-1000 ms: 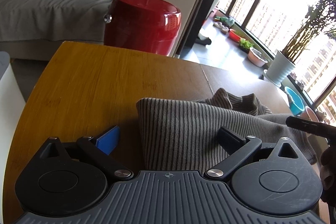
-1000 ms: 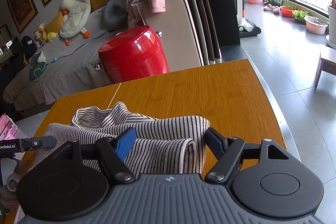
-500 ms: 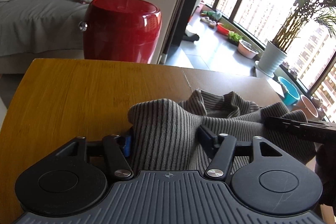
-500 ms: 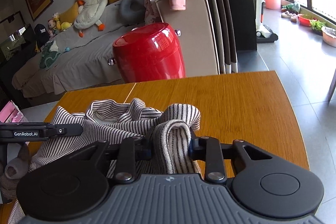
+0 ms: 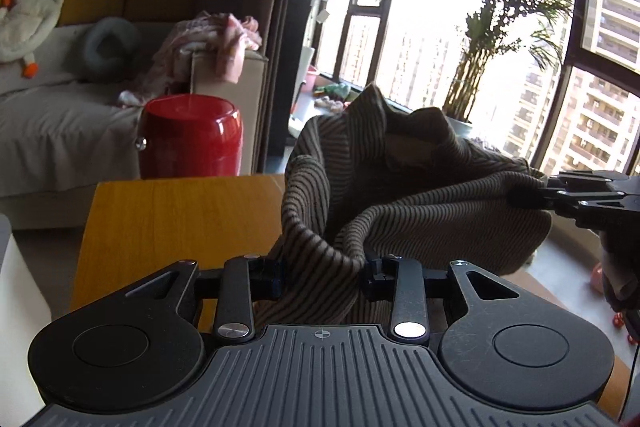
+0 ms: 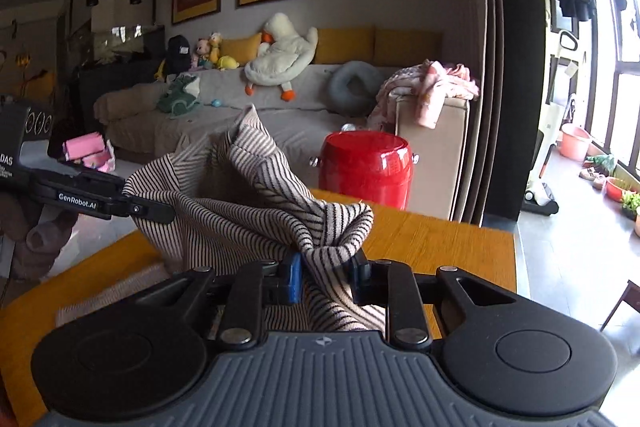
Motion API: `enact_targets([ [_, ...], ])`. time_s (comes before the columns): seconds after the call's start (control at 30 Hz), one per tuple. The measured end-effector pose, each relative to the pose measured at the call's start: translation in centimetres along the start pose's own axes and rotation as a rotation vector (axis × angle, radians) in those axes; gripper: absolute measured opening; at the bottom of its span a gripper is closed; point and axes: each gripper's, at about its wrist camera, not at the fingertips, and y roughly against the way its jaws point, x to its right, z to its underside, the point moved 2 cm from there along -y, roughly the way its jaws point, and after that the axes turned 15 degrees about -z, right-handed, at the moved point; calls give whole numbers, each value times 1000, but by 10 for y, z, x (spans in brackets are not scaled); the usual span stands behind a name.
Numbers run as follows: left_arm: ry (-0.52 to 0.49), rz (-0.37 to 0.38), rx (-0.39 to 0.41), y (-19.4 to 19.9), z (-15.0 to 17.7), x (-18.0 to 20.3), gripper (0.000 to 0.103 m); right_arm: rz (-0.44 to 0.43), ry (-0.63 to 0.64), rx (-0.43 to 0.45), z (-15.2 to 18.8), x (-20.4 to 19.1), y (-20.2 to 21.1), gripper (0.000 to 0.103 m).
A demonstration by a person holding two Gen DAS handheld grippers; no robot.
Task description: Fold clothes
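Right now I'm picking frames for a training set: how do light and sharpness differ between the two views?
Left wrist view: the bright window blows out and backlights the striped garment, leaving it dark. Right wrist view: even indoor light, stripes crisp, slight blur on the wooden table. Both show fisheye bending at the edges.

Both tools, jaws closing, lifted the striped garment point(image 5: 400, 195) off the table point(image 5: 168, 223).

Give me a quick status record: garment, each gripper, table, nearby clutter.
garment: striped sweater, lifted and bunched, strung between both grippers
left gripper: jaws closing, a fold of the sweater pinched between them
right gripper: jaws closing, a fold of the sweater pinched between them
table: wooden, sweater hangs over it
nearby: red stool beyond the table, sofa behind
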Motion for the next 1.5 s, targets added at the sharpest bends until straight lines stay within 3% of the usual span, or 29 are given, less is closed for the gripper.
enact_targets([
  [0.13, -53, -28, -74, 25, 50, 1, 50, 38, 7, -123, 46, -26, 10, 22],
  [0.3, -27, -22, -150, 49, 76, -16, 65, 58, -110, -204, 84, -28, 32, 26],
  [0.37, -10, -16, -153, 60, 79, -25, 79, 53, -166, -175, 85, -24, 50, 43],
  [0.43, 22, -2, -139, 71, 75, -34, 83, 47, -233, -114, 80, -16, 68, 58],
  [0.57, 147, 41, -119, 73, 58, -49, 95, -12, -429, 43, 66, 6, 82, 71],
  [0.67, 229, 38, -176, 49, 52, -49, 95, -67, -573, 73, 67, 20, 59, 71],
  [0.8, 281, 27, -281, 10, 61, -38, 95, -20, -580, -27, 80, 21, 7, 71],
  [0.83, 281, 20, -294, 3, 63, -35, 93, -25, -585, -38, 82, 21, -2, 68],
  [0.9, 263, -8, -285, -7, 62, -28, 90, -43, -562, -36, 81, 17, -14, 49],
  [0.93, 232, -12, -271, -8, 58, -22, 66, -50, -531, -36, 75, 13, -17, 31],
  [0.97, 208, -21, -257, -7, 54, -18, 49, -55, -507, -32, 69, 9, -17, 26],
  [1.07, 163, -20, -205, 10, 40, -11, 31, -82, -466, 18, 51, 4, 3, 21],
  [1.17, 163, 8, -163, 38, 33, -12, 30, -111, -474, 56, 47, 2, 28, 21],
  [1.33, 146, -8, -207, 47, 64, -11, 33, -49, -493, -34, 87, 0, 24, 24],
  [1.4, 141, -68, -254, 32, 82, -15, 35, -11, -488, -54, 102, 0, 18, 34],
  [1.43, 151, -76, -260, 27, 88, -18, 43, -13, -482, -41, 104, 1, 20, 36],
  [1.5, 174, -72, -246, 28, 86, -22, 45, -14, -477, -33, 100, 2, 24, 45],
])
